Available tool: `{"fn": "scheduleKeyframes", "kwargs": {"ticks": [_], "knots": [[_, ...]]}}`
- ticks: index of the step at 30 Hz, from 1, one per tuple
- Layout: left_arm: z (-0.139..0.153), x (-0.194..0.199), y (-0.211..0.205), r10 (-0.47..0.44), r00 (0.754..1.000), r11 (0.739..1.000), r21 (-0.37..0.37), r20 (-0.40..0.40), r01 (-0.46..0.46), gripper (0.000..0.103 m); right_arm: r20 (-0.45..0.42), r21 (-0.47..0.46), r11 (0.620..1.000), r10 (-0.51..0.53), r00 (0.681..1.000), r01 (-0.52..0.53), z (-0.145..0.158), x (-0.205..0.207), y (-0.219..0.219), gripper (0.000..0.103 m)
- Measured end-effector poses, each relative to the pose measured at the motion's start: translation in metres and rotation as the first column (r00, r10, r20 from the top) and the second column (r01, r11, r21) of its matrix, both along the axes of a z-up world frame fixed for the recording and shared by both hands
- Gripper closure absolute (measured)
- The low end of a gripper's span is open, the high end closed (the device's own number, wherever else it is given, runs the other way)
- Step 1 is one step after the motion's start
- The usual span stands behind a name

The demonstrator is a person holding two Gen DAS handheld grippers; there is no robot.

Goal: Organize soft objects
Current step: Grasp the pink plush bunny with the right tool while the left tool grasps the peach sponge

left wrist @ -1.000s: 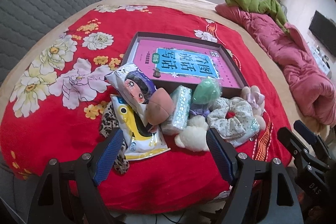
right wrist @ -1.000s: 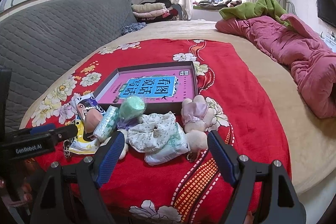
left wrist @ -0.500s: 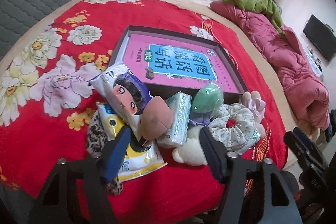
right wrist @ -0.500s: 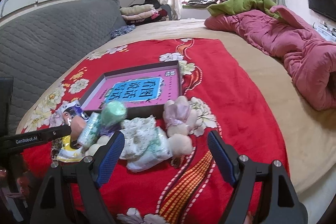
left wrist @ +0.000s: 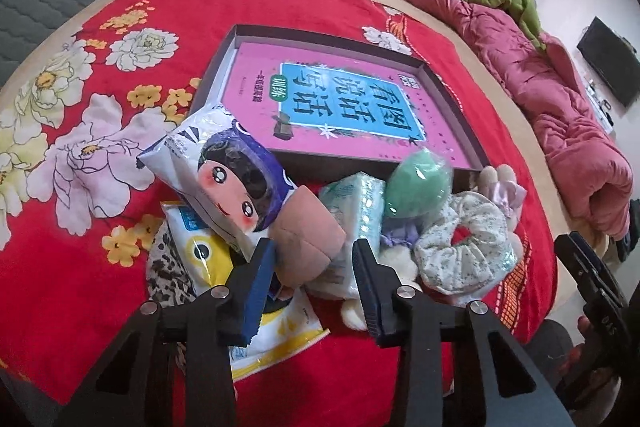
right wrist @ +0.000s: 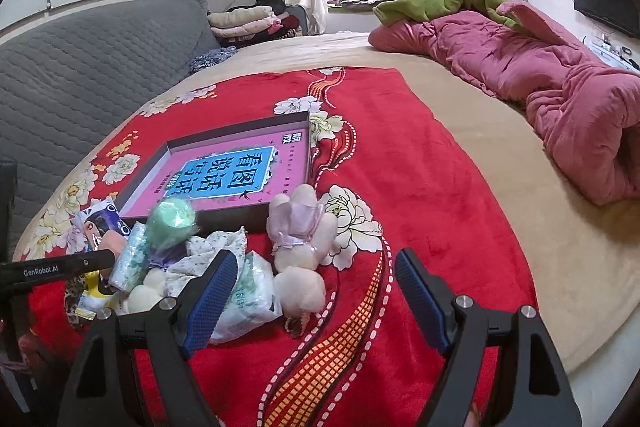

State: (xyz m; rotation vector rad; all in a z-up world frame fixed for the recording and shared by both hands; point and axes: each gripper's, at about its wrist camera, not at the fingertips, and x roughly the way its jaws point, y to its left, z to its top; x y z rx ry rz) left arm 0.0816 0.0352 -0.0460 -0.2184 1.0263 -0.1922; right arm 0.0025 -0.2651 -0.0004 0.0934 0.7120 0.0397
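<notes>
Nearer arm: left claw — its 2 fingers flank the brown sponge, spread but narrow, not yet pinching.
Sponge axis: tilted, running up-left from the claw.
Sponge place: atop the pile on the bed, before the box.
Right claw: released, wide, empty — hovering beside the plush.

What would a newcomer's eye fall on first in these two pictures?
Probably the red floral blanket across the bed, with a shallow box at its middle showing a pink and blue book cover. Next comes the heap of soft things along the box's near edge, where the left tool straddles a brown plush.
</notes>
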Motion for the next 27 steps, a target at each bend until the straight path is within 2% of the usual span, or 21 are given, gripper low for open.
{"fn": "scheduleKeyframes", "kwargs": {"ticks": [13, 17, 19, 24, 27], "knots": [[-0.005, 0.016, -0.005, -0.01, 1.0, 0.999, 0.035, 0.022, 0.009, 0.062, -0.08, 0.018, 0.999, 0.035, 0.996, -0.034, -0.026, 0.042, 0.0, 0.024], [-0.008, 0.017, -0.003, -0.011, 1.0, 1.0, 0.012, 0.023, 0.011, 0.064, -0.118, 0.026, 0.998, 0.051, 0.992, -0.048, -0.04, 0.057, 0.002, 0.028], [-0.009, 0.016, -0.001, -0.008, 1.0, 1.0, -0.006, 0.025, 0.009, 0.064, -0.141, 0.065, 0.997, 0.056, 0.988, -0.047, -0.048, 0.064, 0.001, 0.034], [-0.011, 0.017, 0.001, -0.01, 0.999, 0.999, -0.038, 0.03, 0.011, 0.065, -0.153, 0.146, 0.987, 0.097, 0.984, -0.074, -0.06, 0.072, -0.001, 0.063], [-0.011, 0.017, 0.0, -0.014, 0.999, 0.999, -0.047, 0.033, 0.015, 0.066, -0.139, 0.144, 0.986, 0.108, 0.984, -0.088, -0.059, 0.07, 0.002, 0.066]]}}
